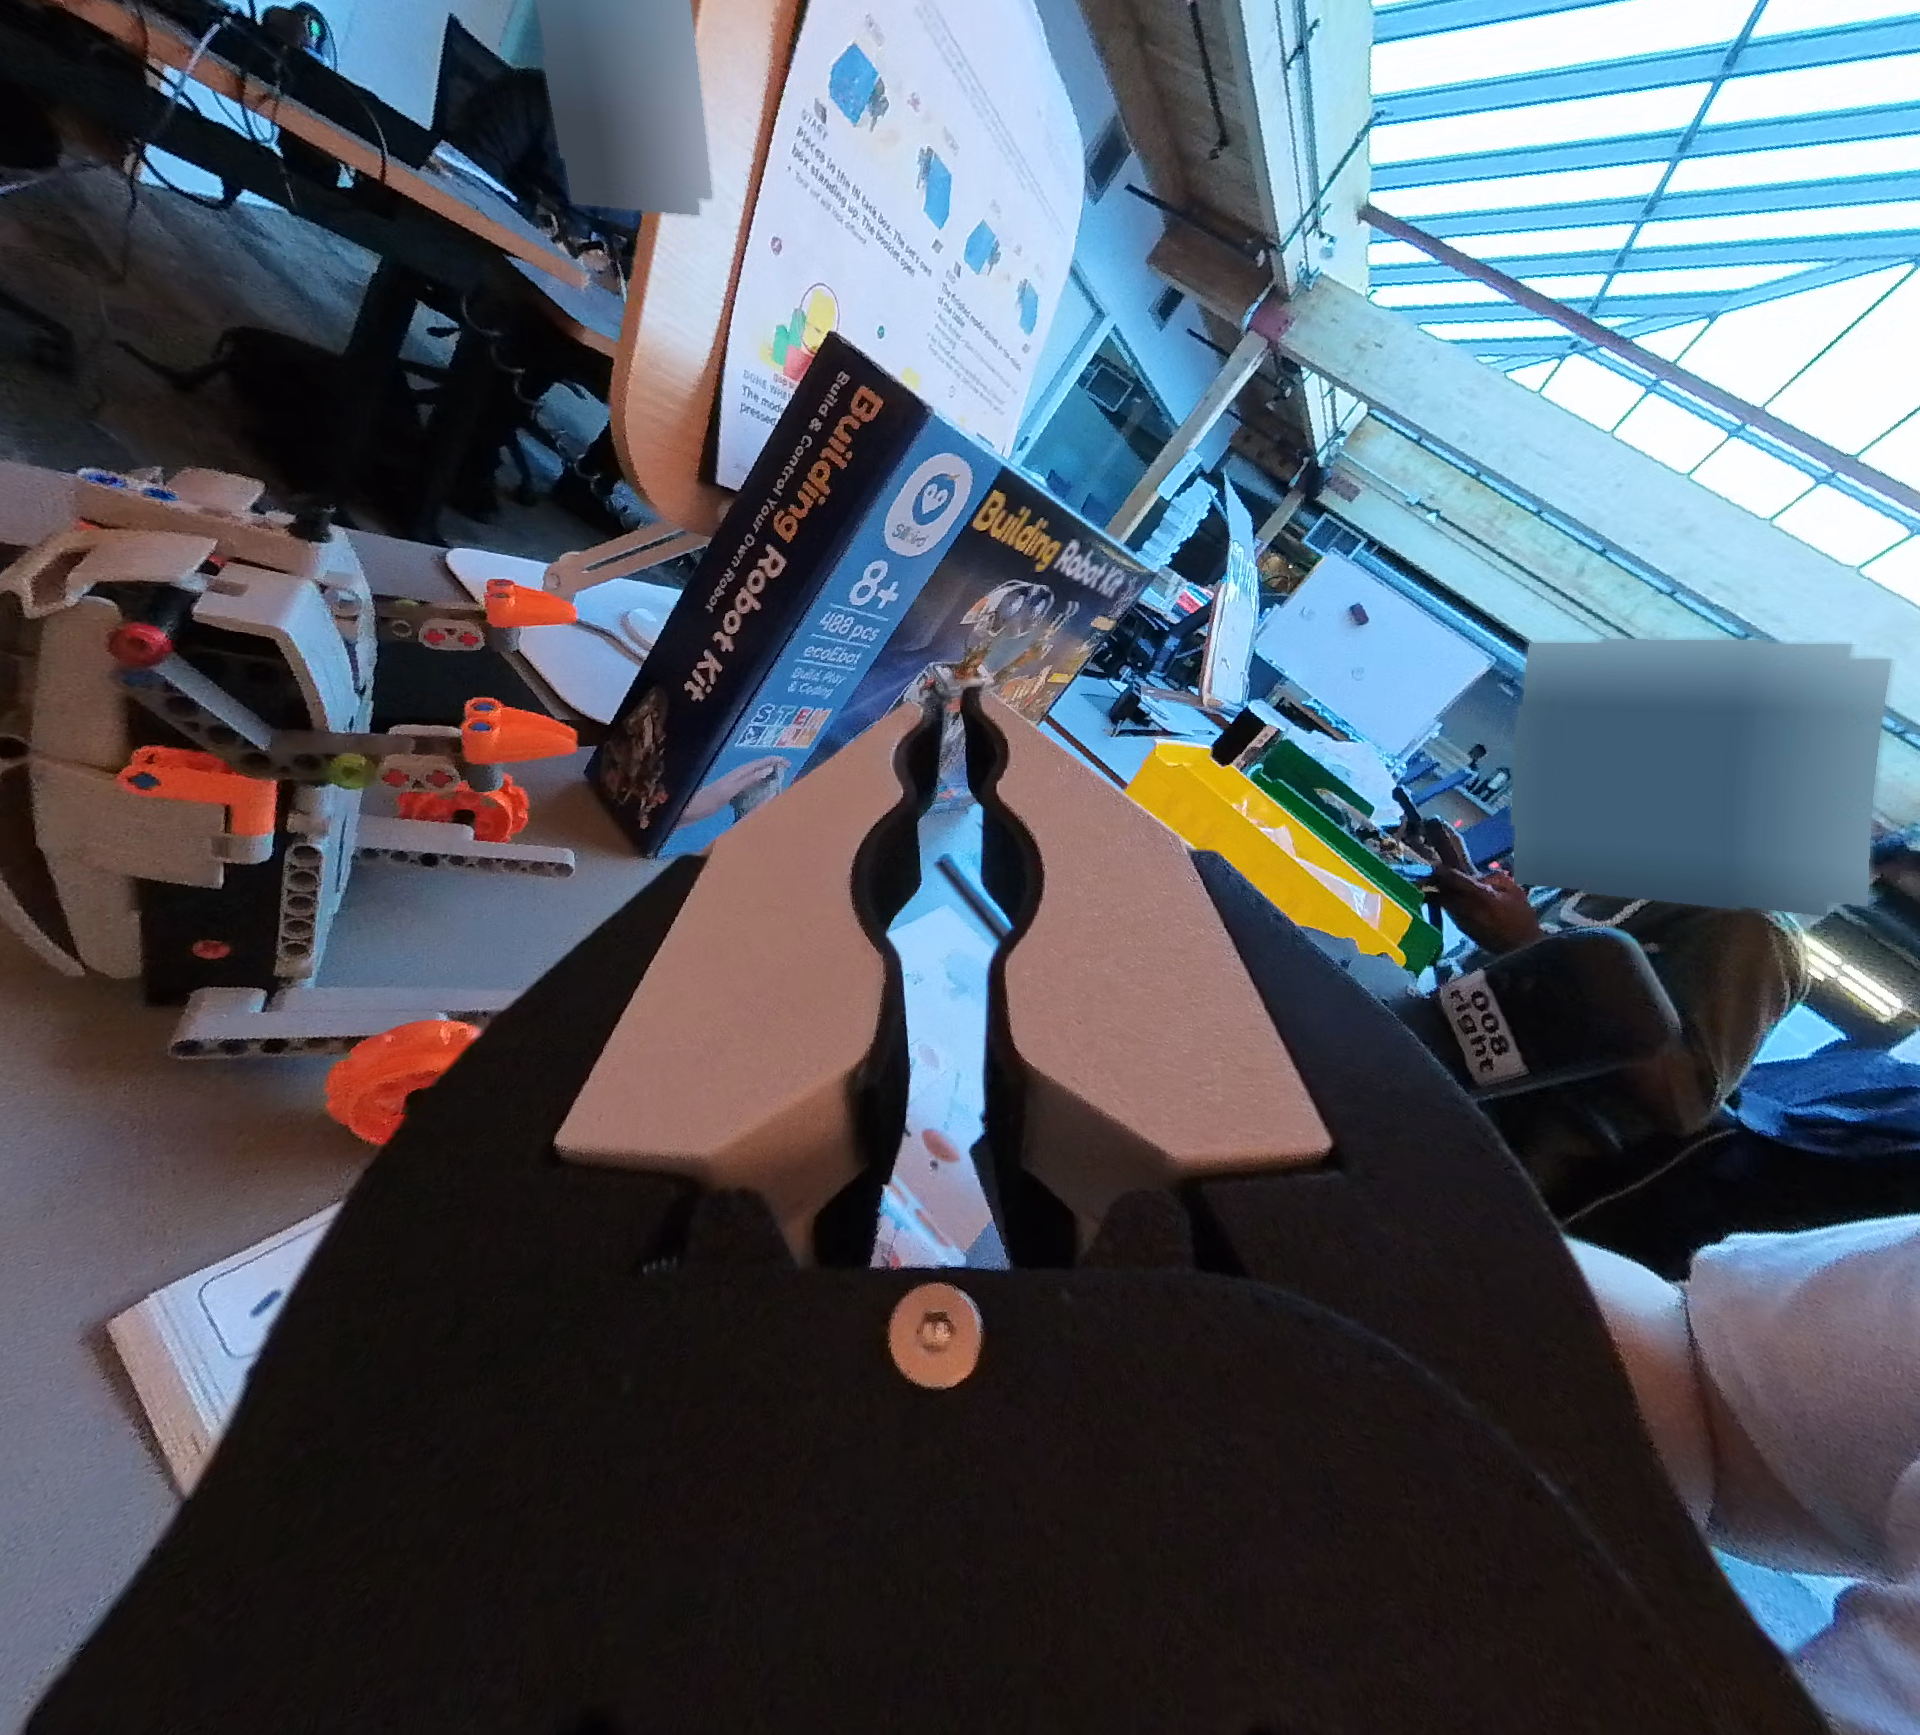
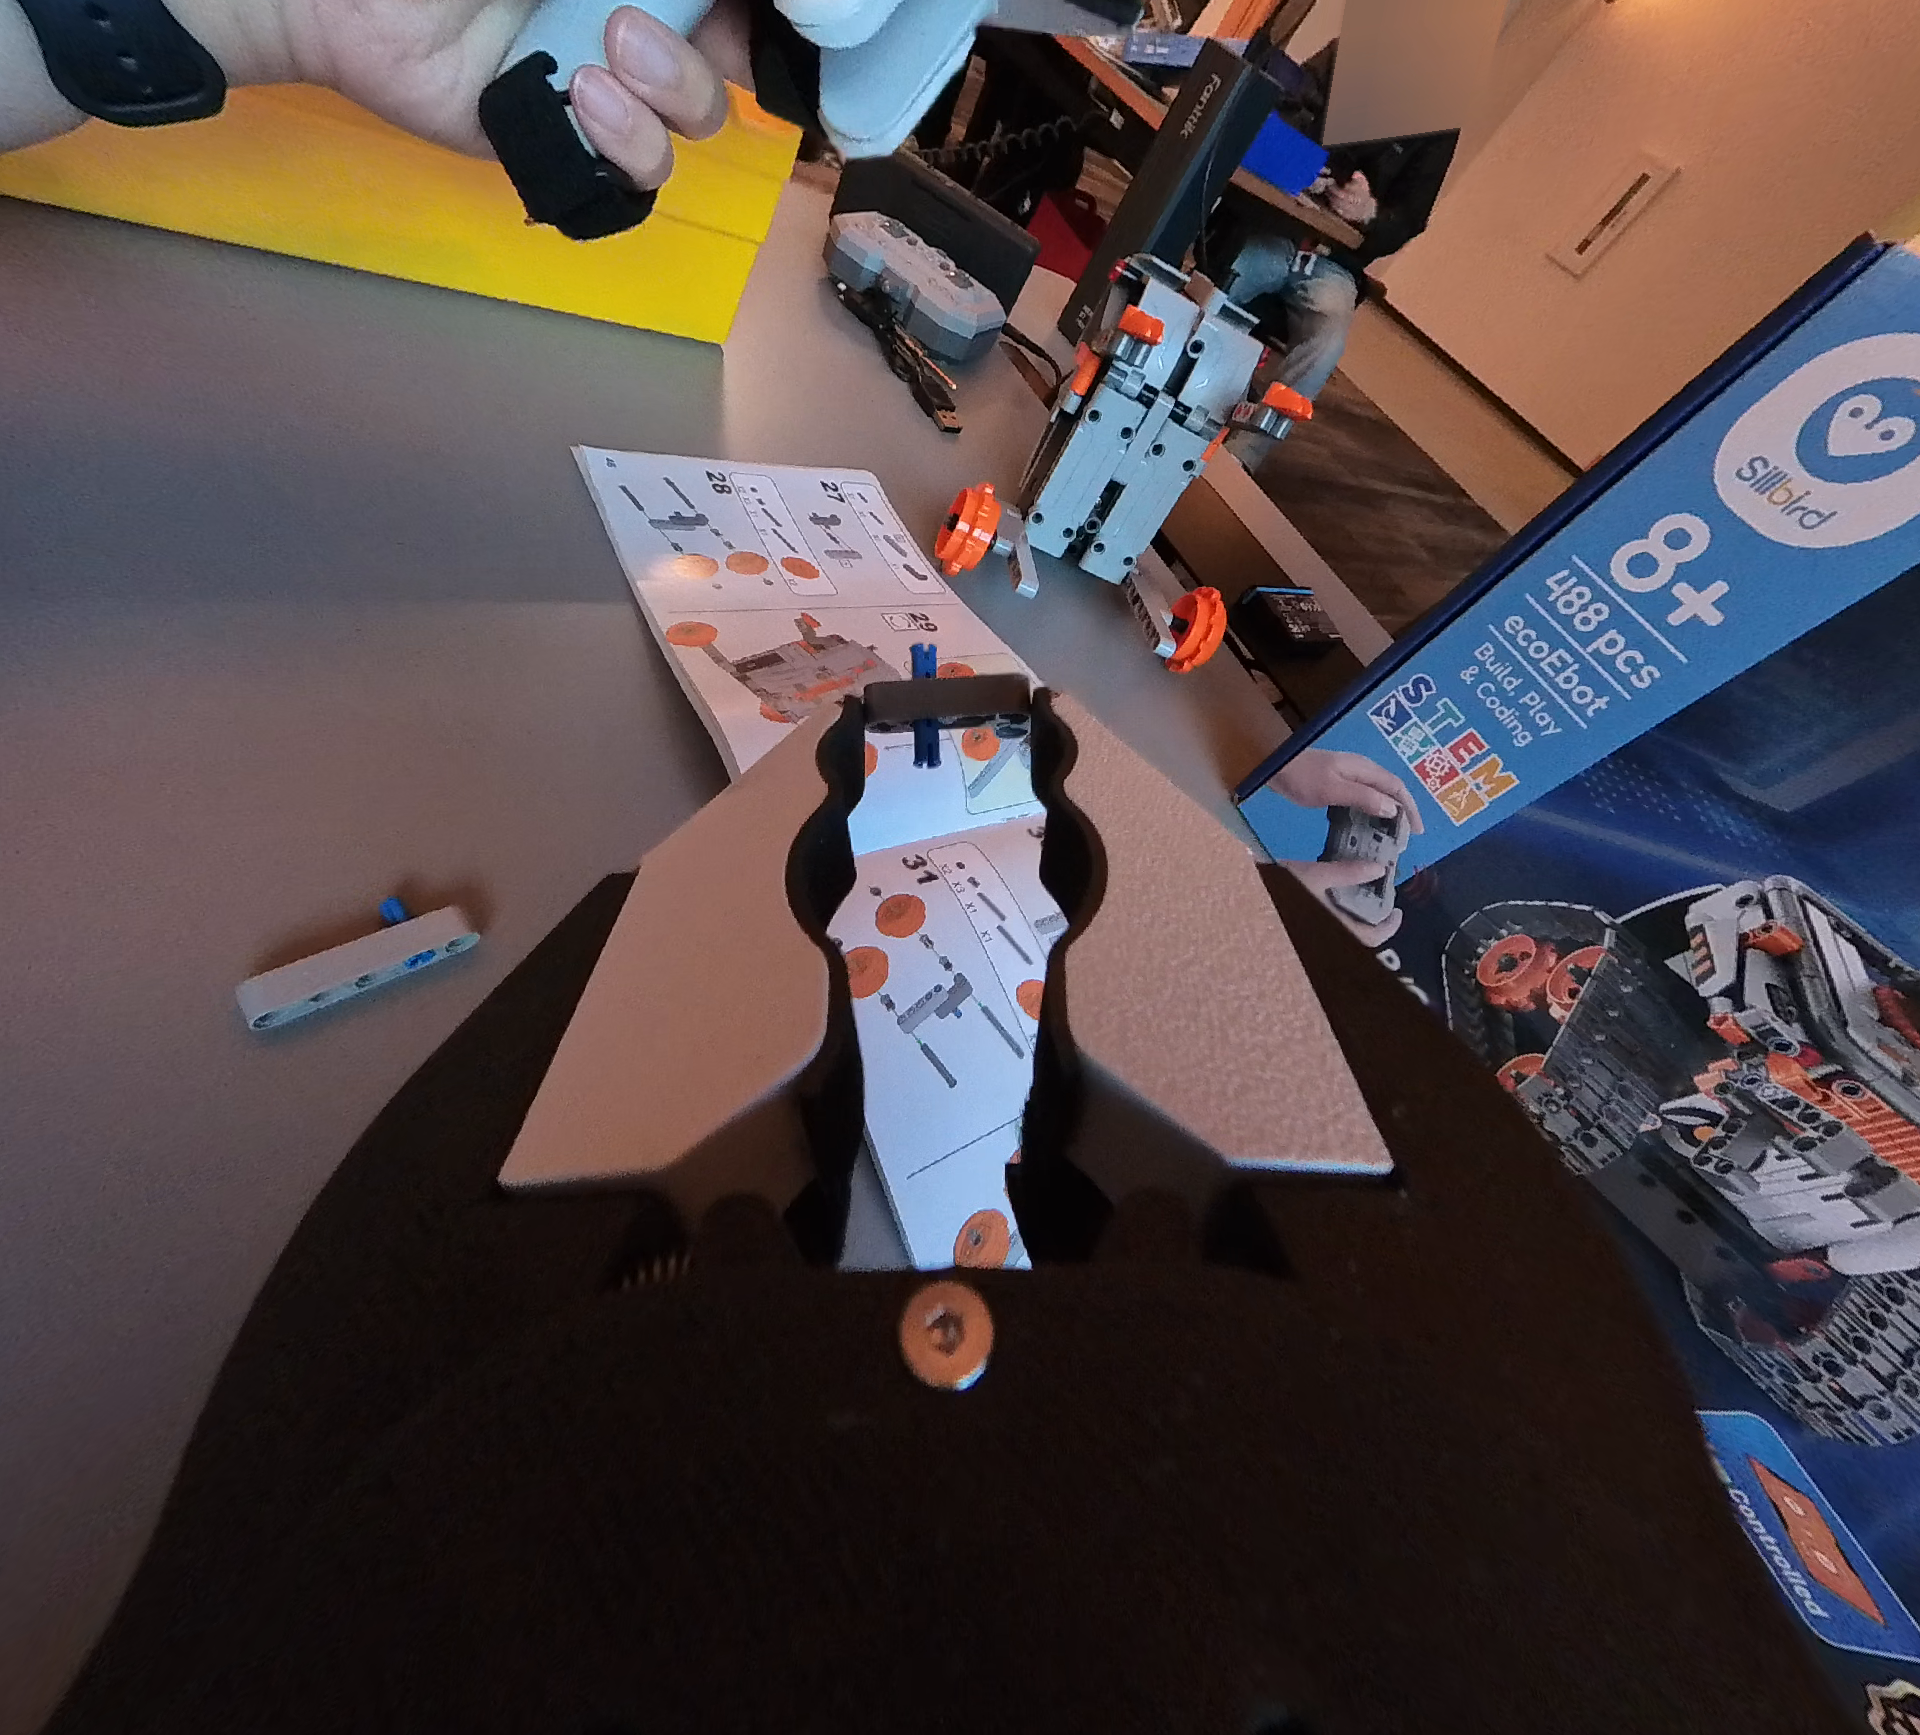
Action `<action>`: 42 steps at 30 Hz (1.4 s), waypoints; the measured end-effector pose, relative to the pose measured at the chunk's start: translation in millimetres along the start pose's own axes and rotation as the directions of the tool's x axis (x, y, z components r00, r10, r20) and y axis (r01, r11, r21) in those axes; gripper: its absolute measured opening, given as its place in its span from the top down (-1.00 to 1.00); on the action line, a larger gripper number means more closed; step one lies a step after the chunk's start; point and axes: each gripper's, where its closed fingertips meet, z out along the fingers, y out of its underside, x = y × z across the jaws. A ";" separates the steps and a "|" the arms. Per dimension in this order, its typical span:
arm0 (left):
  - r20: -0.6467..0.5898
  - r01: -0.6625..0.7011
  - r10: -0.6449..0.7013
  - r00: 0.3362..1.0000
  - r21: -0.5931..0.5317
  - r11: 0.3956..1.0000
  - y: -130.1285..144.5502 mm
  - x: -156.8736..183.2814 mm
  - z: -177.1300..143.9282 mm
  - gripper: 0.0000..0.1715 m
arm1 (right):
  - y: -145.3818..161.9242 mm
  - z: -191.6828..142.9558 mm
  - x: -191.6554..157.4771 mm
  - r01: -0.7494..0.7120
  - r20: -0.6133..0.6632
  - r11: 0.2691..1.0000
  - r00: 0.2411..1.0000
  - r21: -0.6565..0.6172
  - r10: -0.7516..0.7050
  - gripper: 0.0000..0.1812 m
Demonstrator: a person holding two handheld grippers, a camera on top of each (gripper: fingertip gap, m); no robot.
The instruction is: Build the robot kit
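Right gripper [image 2: 945, 698]: matte grey wedge-shaped fingers, jaws clamped on a short black beam [image 2: 943, 698] carrying a blue pin [image 2: 923, 719], above the glossy instruction booklet [image 2: 769, 584]. Left gripper [image 1: 945, 706]: jaws nearly closed on a tiny grey part [image 1: 943, 686], identity unclear. Smooth grey surface [image 2: 312, 646]: loose grey studded beam [image 2: 353, 966] left, cardboard kit box [image 2: 1621, 750] right, grey-orange model [image 2: 1132, 449] beyond.
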 end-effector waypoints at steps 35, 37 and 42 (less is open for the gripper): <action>0.094 -0.007 0.031 0.995 -0.245 0.970 45.8 -19.2 8.2 0.42 | 8.7 2.3 1.0 0.035 -0.009 0.999 0.999 -0.039 -0.036 0.65; 0.071 -0.013 0.036 0.997 -0.299 0.954 56.1 -16.0 8.8 0.54 | 8.4 2.4 0.1 0.039 -0.006 0.998 0.999 -0.041 -0.039 0.65; -0.079 0.004 -0.044 0.996 -0.450 0.893 89.3 12.5 13.7 0.79 | 1.7 -0.4 0.8 0.043 -0.013 0.999 0.999 -0.028 -0.043 0.66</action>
